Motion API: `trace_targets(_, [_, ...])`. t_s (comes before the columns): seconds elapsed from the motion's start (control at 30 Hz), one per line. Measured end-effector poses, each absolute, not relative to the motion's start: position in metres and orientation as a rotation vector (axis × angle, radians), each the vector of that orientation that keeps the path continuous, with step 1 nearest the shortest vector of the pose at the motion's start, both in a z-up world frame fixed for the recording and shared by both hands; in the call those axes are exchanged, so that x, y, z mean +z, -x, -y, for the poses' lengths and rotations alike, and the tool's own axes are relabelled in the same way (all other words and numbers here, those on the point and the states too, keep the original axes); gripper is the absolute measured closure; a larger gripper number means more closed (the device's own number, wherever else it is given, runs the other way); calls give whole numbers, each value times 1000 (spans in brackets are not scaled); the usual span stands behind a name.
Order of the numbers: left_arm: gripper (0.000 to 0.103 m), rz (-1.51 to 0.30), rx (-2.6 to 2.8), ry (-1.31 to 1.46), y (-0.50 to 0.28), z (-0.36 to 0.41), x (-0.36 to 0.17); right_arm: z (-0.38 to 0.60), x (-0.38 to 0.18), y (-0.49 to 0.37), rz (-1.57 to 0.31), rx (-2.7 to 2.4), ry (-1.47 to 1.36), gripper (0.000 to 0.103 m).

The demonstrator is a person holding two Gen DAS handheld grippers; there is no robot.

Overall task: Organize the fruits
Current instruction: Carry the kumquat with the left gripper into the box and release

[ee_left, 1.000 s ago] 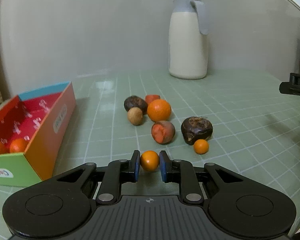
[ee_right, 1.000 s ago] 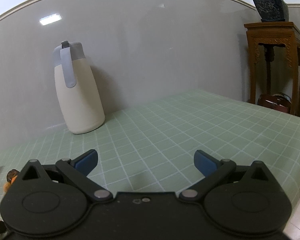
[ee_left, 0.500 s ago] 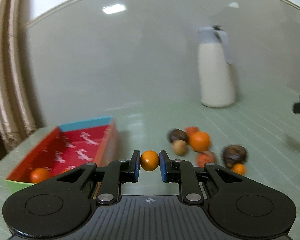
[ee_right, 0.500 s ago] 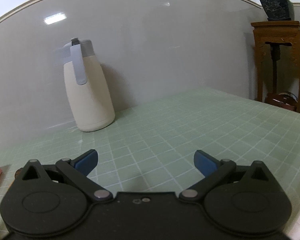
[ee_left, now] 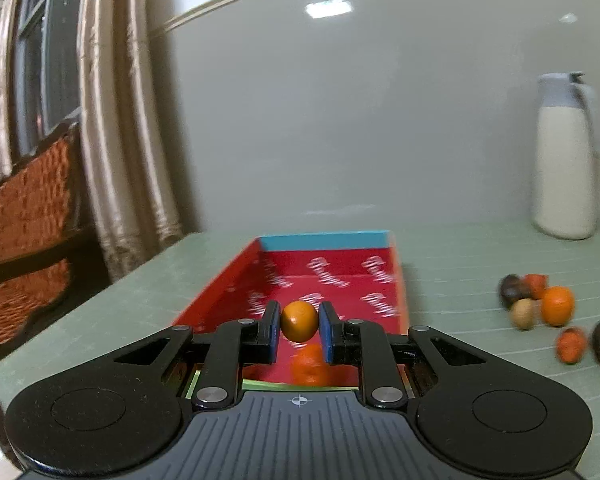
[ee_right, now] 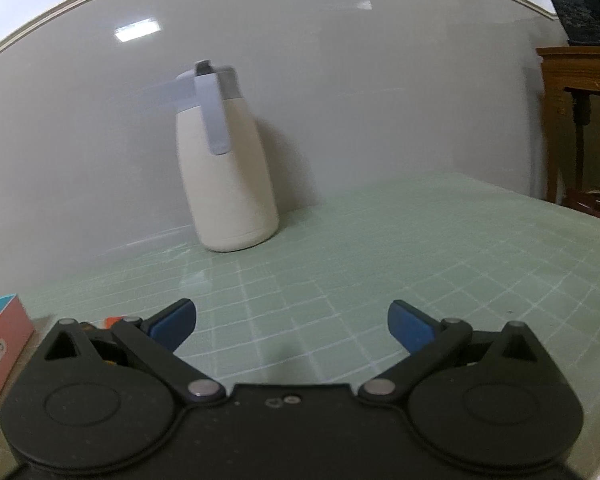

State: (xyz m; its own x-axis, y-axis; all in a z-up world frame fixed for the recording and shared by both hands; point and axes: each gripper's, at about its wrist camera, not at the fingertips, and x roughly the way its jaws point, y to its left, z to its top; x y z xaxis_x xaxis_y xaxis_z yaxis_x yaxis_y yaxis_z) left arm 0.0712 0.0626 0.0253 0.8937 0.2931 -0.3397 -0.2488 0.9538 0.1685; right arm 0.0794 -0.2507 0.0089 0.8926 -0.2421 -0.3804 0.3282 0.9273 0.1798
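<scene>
Left wrist view: a red box (ee_left: 332, 276) with a blue far wall sits in the middle of the frame on the green table (ee_left: 460, 248). Low in the box, just under the jaws, lies a blurry orange fruit (ee_left: 310, 362). The left gripper (ee_left: 299, 322) has its jaws clenched on a small orange ball fruit (ee_left: 299, 321), held up over the near end of the box. At the right edge, on the table, is a little heap of loose fruits (ee_left: 556, 312): some orange, some dark brown, one tan. They are well apart from the box. A white jug (ee_left: 566, 160) with a grey lid stands at the upper right by the wall. A second ago the box was at the far left and the heap was in the middle. Now the box is in the middle and the heap is off to the right. The little fruit is between the jaws as before.

Right wrist view: the right gripper (ee_right: 292, 320) has its jaws wide apart, with nothing between them. The white jug (ee_right: 230, 184) stands upper middle on the table (ee_right: 420, 240). A corner of the box (ee_right: 4, 332) peeks in at the lower left; a second ago only a sliver showed. The jug was further left then.
</scene>
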Motion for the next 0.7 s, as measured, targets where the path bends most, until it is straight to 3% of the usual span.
trace_targets(0.33, [82,-488,341,-60,-89,-91,15,225,9,-80,-365,-241,-209,0])
trace_targets(0.7, [82,-500,361,-63,-91,-88,12,232,11,-76,-362,-249,-228,0])
